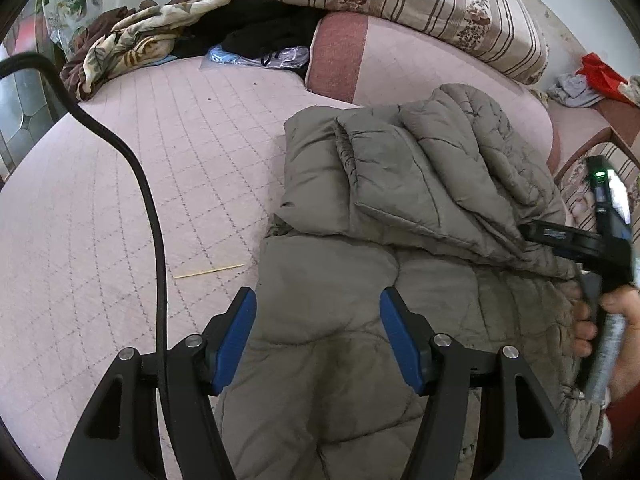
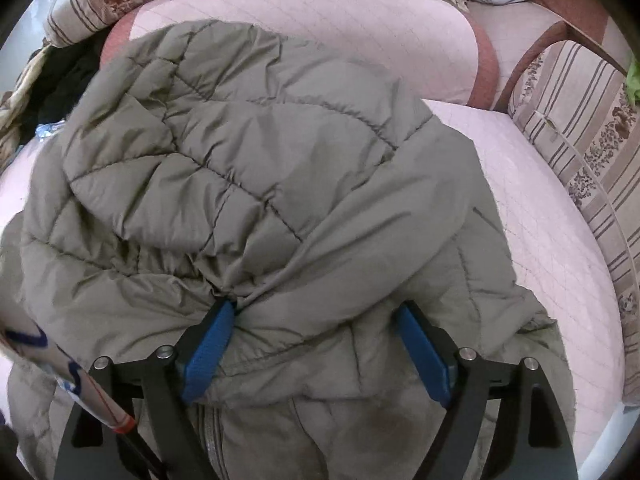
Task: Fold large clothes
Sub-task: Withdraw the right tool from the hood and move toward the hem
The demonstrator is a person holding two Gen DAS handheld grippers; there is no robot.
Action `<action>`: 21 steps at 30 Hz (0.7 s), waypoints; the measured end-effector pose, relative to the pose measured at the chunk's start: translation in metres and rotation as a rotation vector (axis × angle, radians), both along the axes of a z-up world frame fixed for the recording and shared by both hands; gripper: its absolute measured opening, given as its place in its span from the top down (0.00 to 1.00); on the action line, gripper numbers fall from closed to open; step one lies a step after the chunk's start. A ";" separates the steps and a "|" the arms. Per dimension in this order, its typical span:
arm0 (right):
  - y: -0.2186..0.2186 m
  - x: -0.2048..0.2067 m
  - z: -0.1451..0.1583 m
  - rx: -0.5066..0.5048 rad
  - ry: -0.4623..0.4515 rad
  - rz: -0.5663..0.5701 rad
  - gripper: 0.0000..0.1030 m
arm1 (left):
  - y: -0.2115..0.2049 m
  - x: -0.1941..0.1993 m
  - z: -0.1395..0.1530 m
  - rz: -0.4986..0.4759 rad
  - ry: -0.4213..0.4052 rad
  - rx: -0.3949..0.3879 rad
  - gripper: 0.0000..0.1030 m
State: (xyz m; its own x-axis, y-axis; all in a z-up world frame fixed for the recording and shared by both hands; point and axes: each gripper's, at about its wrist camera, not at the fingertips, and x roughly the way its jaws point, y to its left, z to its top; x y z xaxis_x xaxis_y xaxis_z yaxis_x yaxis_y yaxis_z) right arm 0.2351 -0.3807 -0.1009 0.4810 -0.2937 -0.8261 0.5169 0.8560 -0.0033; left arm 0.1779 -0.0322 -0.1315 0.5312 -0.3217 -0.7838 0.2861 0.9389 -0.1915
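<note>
The grey puffy jacket [image 2: 256, 208] lies half-folded on the pink mattress [image 1: 120, 208], sleeve at one o'clock; with the left claw [image 1: 318, 334] and right claw [image 2: 316, 350] both wide and empty, slick padding could spring unfolded.

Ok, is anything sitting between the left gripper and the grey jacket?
Nothing visible. The left gripper stands open right over the grey jacket, with padded fabric showing between its pads. The black cable runs down to its left, over the pink quilted cover, off the jacket.
</note>
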 end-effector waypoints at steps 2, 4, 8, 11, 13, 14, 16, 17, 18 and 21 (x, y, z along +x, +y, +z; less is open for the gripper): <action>-0.003 -0.015 0.007 0.013 -0.010 0.008 0.16 | -0.001 -0.002 0.000 -0.002 -0.004 0.015 0.39; -0.004 -0.039 0.015 0.024 -0.028 0.023 0.16 | -0.001 -0.005 0.001 -0.004 -0.015 0.028 0.39; -0.008 -0.091 0.023 0.007 -0.015 0.032 0.16 | -0.004 -0.012 0.004 -0.006 -0.052 0.068 0.39; -0.018 -0.128 0.023 0.014 -0.006 0.011 0.16 | -0.003 -0.018 0.004 -0.012 -0.054 0.075 0.39; -0.024 -0.151 0.023 0.036 -0.009 -0.002 0.16 | -0.001 -0.021 0.003 -0.008 -0.053 0.079 0.39; -0.026 -0.158 0.024 0.039 -0.010 -0.003 0.16 | -0.001 -0.022 0.003 -0.007 -0.050 0.081 0.39; -0.024 -0.169 0.025 0.030 -0.004 0.006 0.16 | -0.001 -0.023 0.000 -0.007 -0.043 0.097 0.39; -0.022 -0.174 0.025 0.027 0.006 0.015 0.16 | 0.000 -0.023 -0.001 -0.010 -0.039 0.109 0.39; -0.019 -0.183 0.022 0.007 0.020 0.011 0.16 | -0.001 -0.024 -0.003 -0.012 -0.034 0.118 0.39; -0.021 -0.200 0.014 -0.037 0.052 -0.023 0.16 | 0.006 -0.025 -0.008 0.000 -0.016 0.140 0.39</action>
